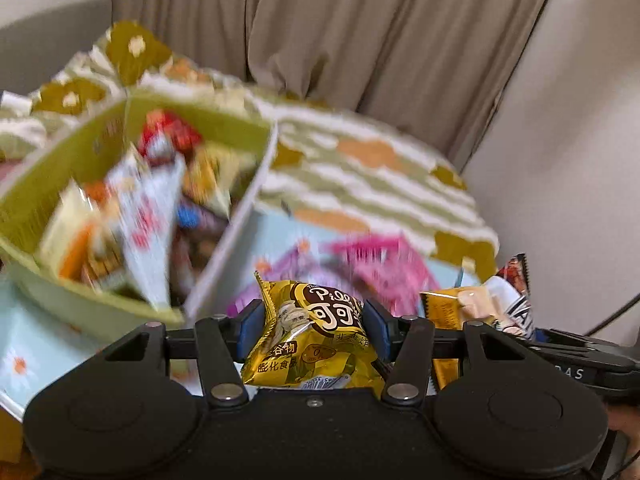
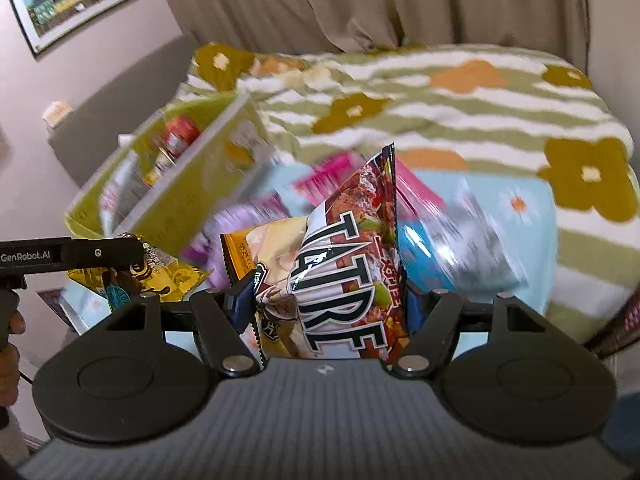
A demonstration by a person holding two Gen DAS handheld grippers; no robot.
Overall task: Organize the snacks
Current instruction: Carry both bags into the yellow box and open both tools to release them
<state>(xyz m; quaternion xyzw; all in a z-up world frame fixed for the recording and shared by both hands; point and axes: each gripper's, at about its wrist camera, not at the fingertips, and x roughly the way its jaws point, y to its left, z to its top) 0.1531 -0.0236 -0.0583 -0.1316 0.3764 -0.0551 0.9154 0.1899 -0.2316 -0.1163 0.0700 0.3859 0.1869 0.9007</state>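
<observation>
My left gripper [image 1: 314,320] is shut on a gold snack packet [image 1: 312,340] and holds it above the bed, right of a green box [image 1: 52,184] filled with several snack packets. My right gripper [image 2: 328,300] is shut on two packets pressed together: a red-and-white snack bag [image 2: 348,264] and a tan-and-orange packet [image 2: 272,256]. The green box shows in the right wrist view [image 2: 168,204] at the left. The left gripper with its gold packet also shows there [image 2: 132,268]. Pink and purple packets [image 1: 360,264] lie loose on the light blue sheet.
A green, white and orange flowered blanket [image 2: 460,104] covers the far part of the bed. A light blue flowered sheet [image 2: 532,208] lies nearer. A blue and silver packet [image 2: 452,240] lies right of my right gripper. Beige curtains [image 2: 360,0] hang behind. The scene is blurred by motion.
</observation>
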